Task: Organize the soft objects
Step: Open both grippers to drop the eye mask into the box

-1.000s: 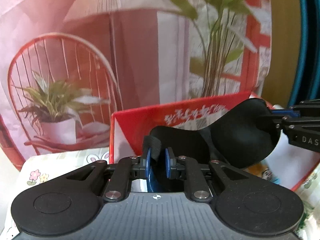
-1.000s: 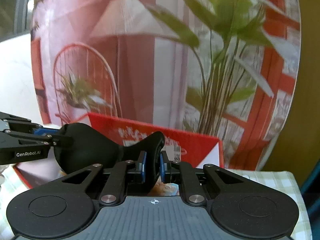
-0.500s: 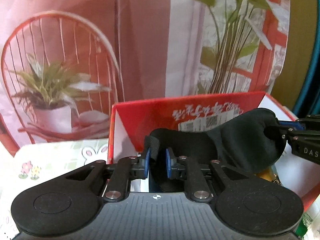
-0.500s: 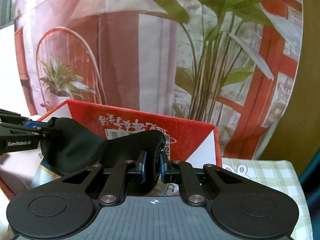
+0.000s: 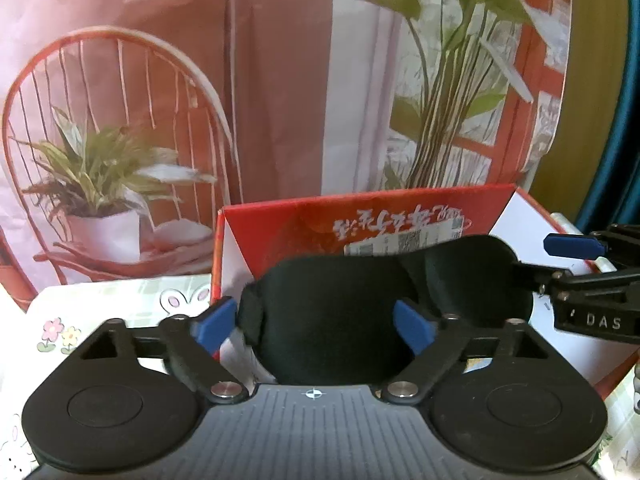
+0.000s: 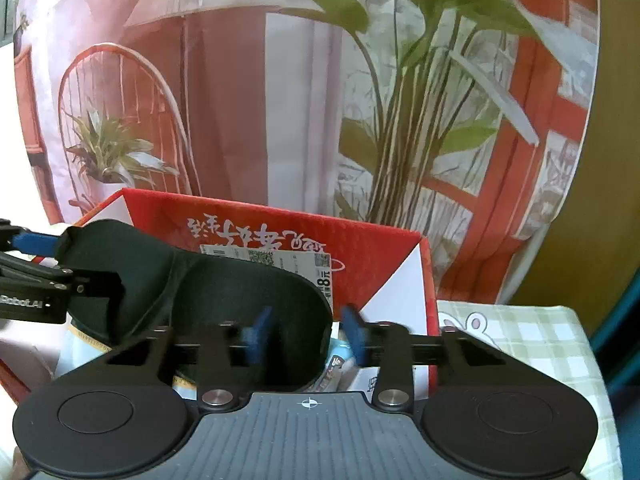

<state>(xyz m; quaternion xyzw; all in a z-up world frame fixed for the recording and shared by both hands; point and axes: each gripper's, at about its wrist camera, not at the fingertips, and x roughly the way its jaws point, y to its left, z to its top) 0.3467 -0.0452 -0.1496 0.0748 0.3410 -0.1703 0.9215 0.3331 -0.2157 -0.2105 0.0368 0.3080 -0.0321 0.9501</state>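
A black padded eye mask (image 5: pixel 332 320) hangs over the open red and white box (image 5: pixel 360 216). My left gripper (image 5: pixel 314 326) is open, its blue pads apart on either side of the mask's left end. My right gripper (image 6: pixel 306 336) is open too, its pads spread around the mask's right end (image 6: pixel 256 296). In the left wrist view the right gripper (image 5: pixel 592 276) comes in from the right, at the mask's far end. In the right wrist view the left gripper (image 6: pixel 36 272) comes in from the left. The box (image 6: pixel 280 232) holds small packets under the mask.
A backdrop printed with a red chair and green plants (image 5: pixel 280 80) stands close behind the box. A checked tablecloth with cartoon rabbits (image 6: pixel 516 328) covers the table. A blue and dark edge (image 5: pixel 624 120) runs down the far right.
Both grippers have opened and let go of the eye mask. The mask has sunk lower over the box, and both grippers have come closer to it.
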